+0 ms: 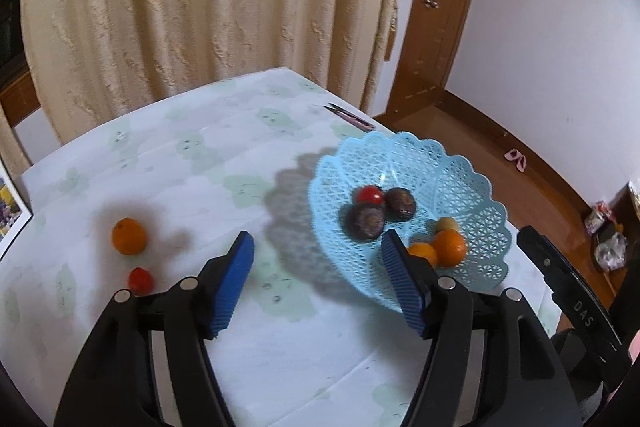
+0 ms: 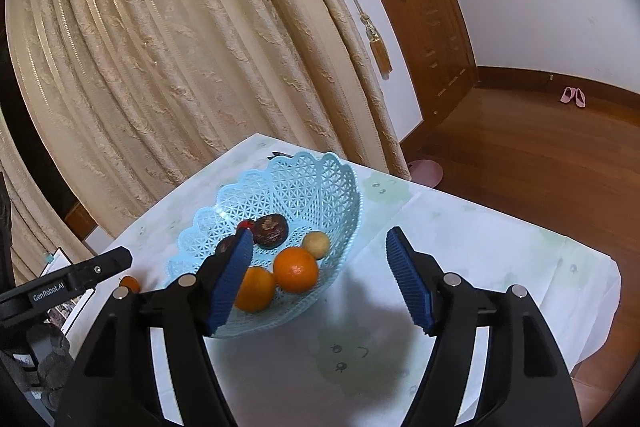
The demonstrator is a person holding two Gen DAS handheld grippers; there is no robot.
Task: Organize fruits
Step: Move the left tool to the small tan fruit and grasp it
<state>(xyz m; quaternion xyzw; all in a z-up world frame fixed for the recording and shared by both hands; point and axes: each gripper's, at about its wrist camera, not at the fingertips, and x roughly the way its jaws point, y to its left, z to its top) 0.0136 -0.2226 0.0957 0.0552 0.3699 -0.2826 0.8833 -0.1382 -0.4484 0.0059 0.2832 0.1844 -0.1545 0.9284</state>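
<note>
Left wrist view: our left gripper [image 1: 316, 247] has its fingers spread wide with nothing between them. The loose orange [image 1: 128, 235] and the small red fruit [image 1: 140, 279] lie on the tabletop [image 1: 180, 163] toward its left edge, just left of the left finger; round, they show no long axis. The blue basket [image 1: 472, 183] sits toward the right edge.

Right wrist view: our right gripper [image 2: 320, 247] is also wide and empty, beside the basket. We judge the left hand nearer the loose fruit.
</note>
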